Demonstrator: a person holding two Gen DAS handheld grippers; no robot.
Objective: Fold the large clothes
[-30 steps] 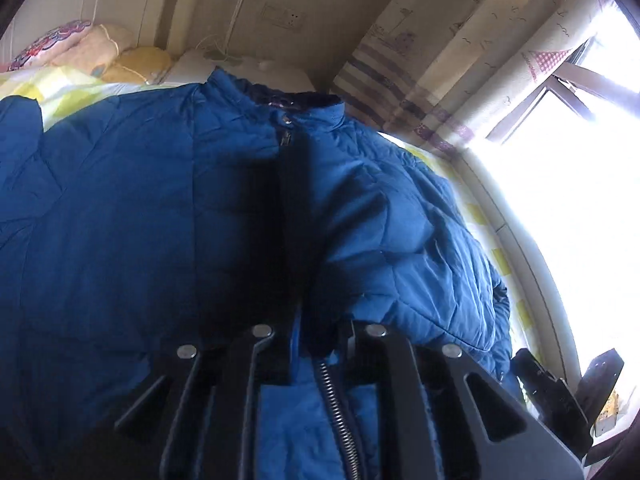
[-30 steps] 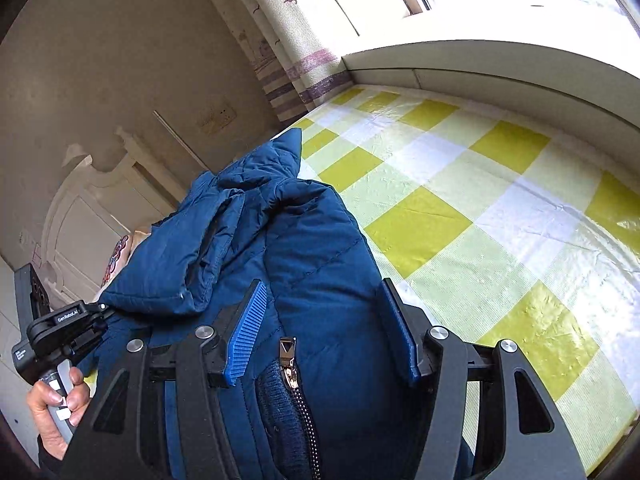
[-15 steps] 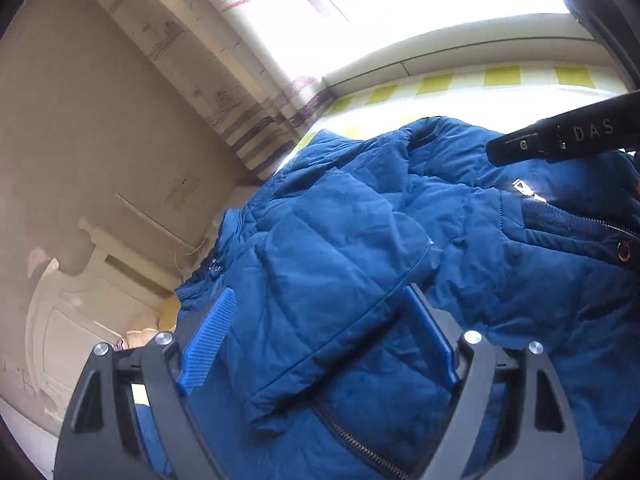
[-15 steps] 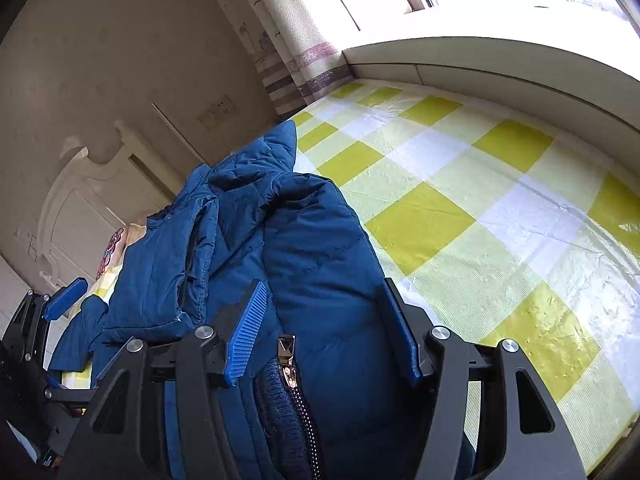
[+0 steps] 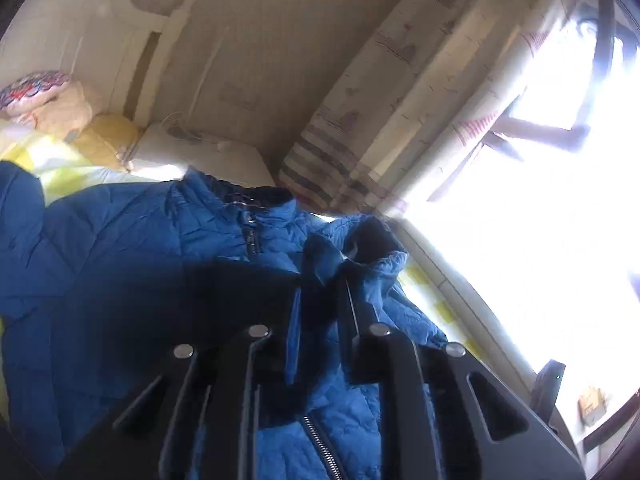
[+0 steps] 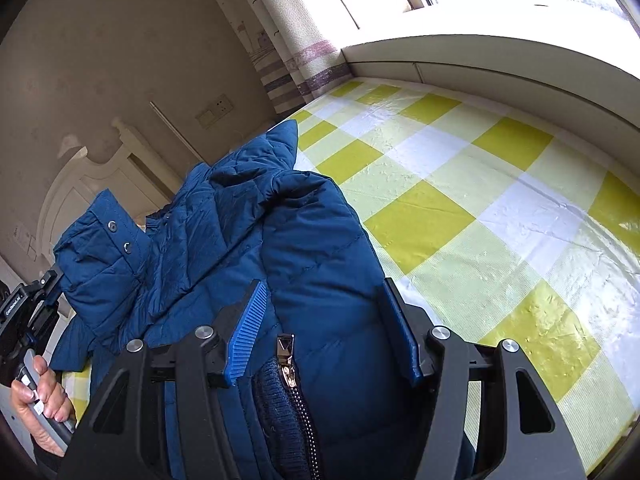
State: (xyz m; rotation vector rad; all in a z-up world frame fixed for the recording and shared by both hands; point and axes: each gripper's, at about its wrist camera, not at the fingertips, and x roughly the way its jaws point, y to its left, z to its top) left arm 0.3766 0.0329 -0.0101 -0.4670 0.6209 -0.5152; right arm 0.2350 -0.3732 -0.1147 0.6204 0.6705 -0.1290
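The blue jacket (image 6: 312, 248) lay on the checked bed (image 6: 500, 184). The left gripper (image 5: 320, 308), jaws pinched on a sleeve (image 5: 360, 264), seemed mid-fold. The right gripper (image 6: 324, 324) stood open astride the hem. Next, I judged, the sleeve needed laying across the chest.

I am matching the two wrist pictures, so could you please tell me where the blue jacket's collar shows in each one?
Left wrist: the collar sits upper centre, snap and zipper top below it.
Right wrist: the collar is only partly seen, centre left, behind a raised sleeve cuff.
Shared landmark: the striped curtain.
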